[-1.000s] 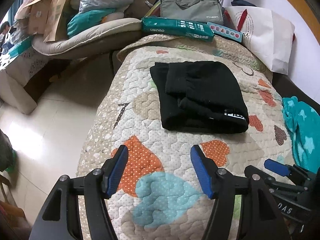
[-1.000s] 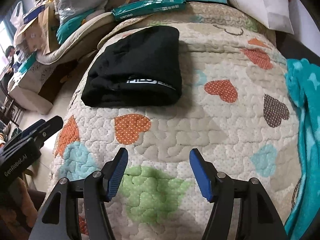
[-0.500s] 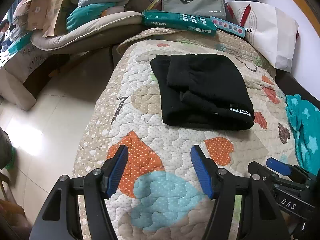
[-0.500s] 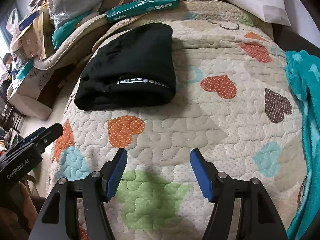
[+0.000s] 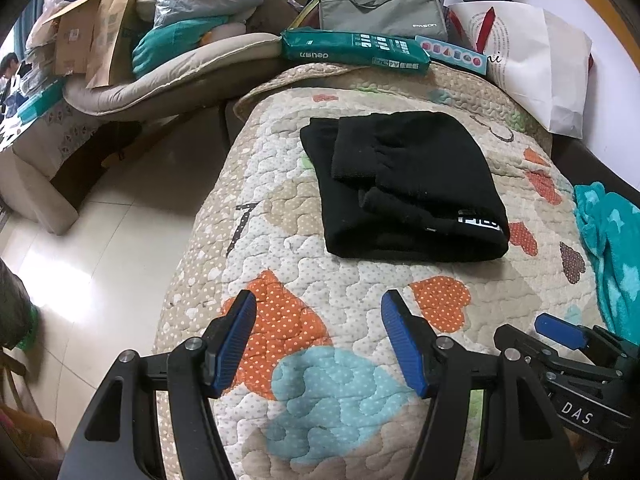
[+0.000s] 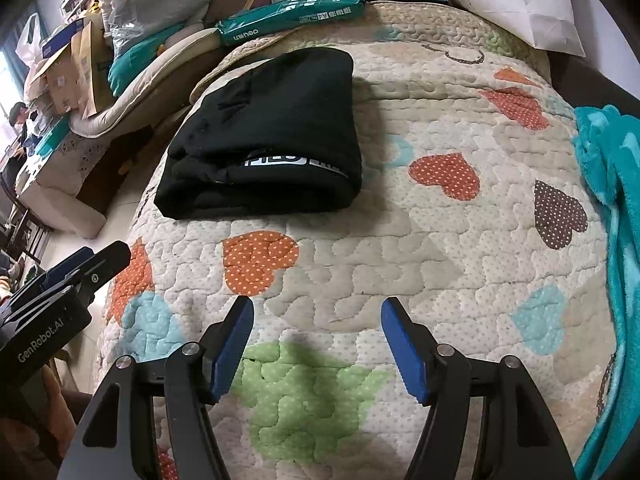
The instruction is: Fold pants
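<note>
The black pants (image 5: 404, 188) lie folded into a compact bundle on the heart-patterned quilt (image 5: 304, 384), white lettering at the near right corner. They also show in the right wrist view (image 6: 272, 136), upper left. My left gripper (image 5: 316, 312) is open and empty, well short of the pants. My right gripper (image 6: 316, 312) is open and empty, short of the pants and to their right. Each gripper shows in the other's view: the right gripper (image 5: 560, 344) and the left gripper (image 6: 76, 272).
A teal blanket (image 6: 612, 216) lies along the quilt's right edge. A green paper pack (image 5: 352, 48), a grey bag (image 5: 380, 8) and a white paper bag (image 5: 536, 64) stand at the far end. Tiled floor (image 5: 92, 248) and a cluttered cushion (image 5: 168, 76) lie to the left.
Both grippers stay open and have drifted slightly; the view has pulled back a little from the folded pants. The pants have not moved.
</note>
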